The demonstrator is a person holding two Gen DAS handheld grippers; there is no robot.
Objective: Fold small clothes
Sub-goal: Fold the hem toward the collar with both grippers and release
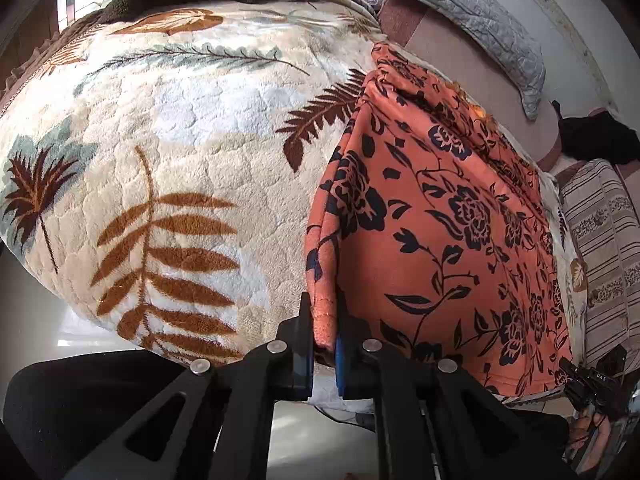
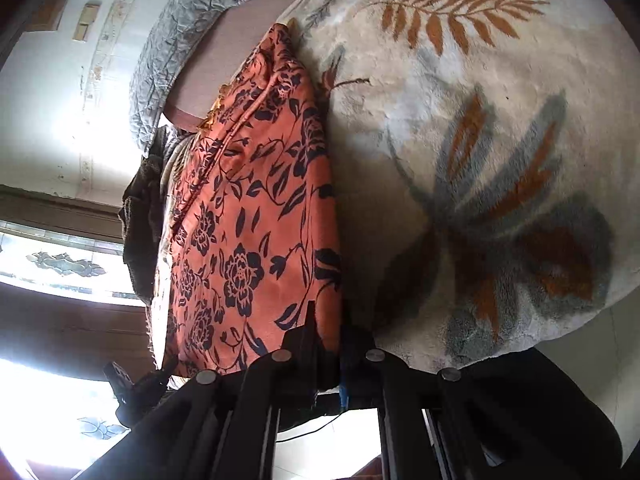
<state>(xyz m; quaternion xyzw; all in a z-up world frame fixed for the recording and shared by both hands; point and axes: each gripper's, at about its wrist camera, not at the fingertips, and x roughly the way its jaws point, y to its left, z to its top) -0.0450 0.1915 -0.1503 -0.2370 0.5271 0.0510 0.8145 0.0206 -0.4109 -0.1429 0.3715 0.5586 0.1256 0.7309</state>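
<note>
right at your left gripper (image 1: 325, 354), the blue-padded fingers are pinching a folded corner of the orange floral cloth (image 1: 448, 216). your right gripper (image 2: 334, 356) likewise grips a near corner of that cloth (image 2: 256, 216) between its dark fingers. ahead of both, the cloth runs away from you over the cream leaf-print blanket (image 1: 160, 152), which lies left of the left gripper and right of the right one. farthest off sits a grey quilted pillow (image 1: 480, 20).
</note>
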